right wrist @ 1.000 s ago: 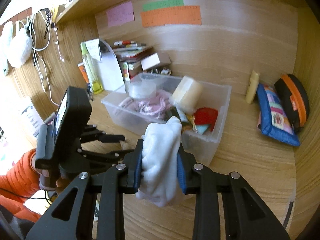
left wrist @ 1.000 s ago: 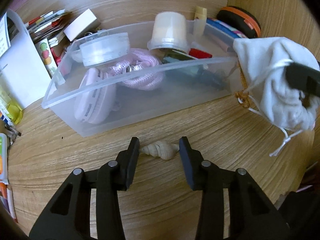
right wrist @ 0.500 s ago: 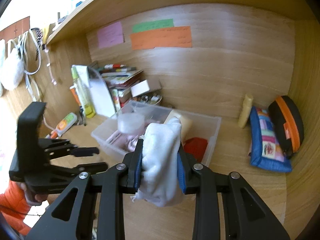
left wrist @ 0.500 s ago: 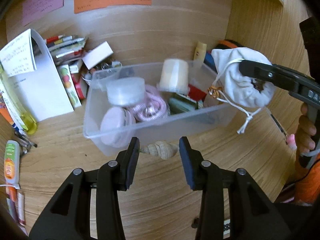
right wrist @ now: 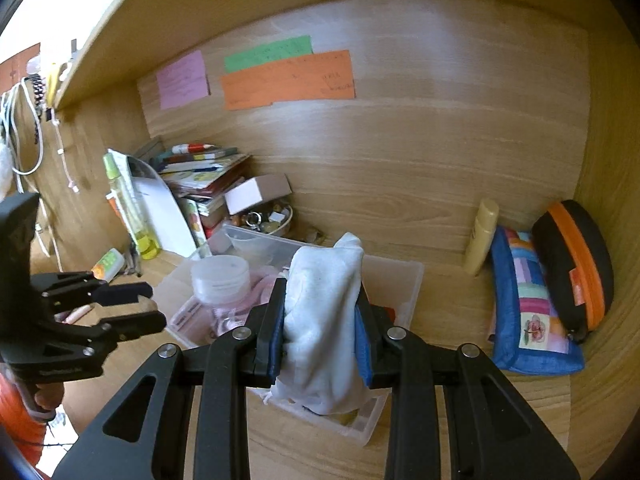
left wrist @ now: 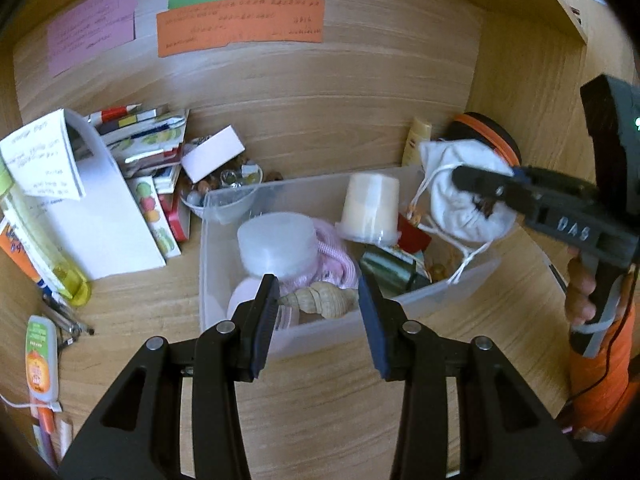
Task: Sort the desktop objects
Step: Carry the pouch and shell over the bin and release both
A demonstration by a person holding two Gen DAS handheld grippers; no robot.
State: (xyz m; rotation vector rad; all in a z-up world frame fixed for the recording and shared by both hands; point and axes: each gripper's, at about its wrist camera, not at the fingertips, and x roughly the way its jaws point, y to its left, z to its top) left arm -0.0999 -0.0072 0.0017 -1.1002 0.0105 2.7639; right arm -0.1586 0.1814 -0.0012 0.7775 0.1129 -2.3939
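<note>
Currently, both grippers are hovering over the clear rectangular plastic bin [left wrist: 440, 292]. Right gripper [right wrist: 320, 340] is clamping the white drawstring cloth pouch [right wrist: 320, 312] above the bin's right end. Left gripper [left wrist: 318, 312] is pinching the beige spiral seashell [left wrist: 320, 300] lengthwise, long axis spanning the pads, over the near wall.

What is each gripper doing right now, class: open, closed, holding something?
Left gripper: closed on the seashell, above the clear bin.
Right gripper: closed on the white drawstring pouch.

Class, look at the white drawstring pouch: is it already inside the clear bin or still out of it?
Still out: the right gripper holds the white drawstring pouch above the clear bin, cords dangling.
</note>
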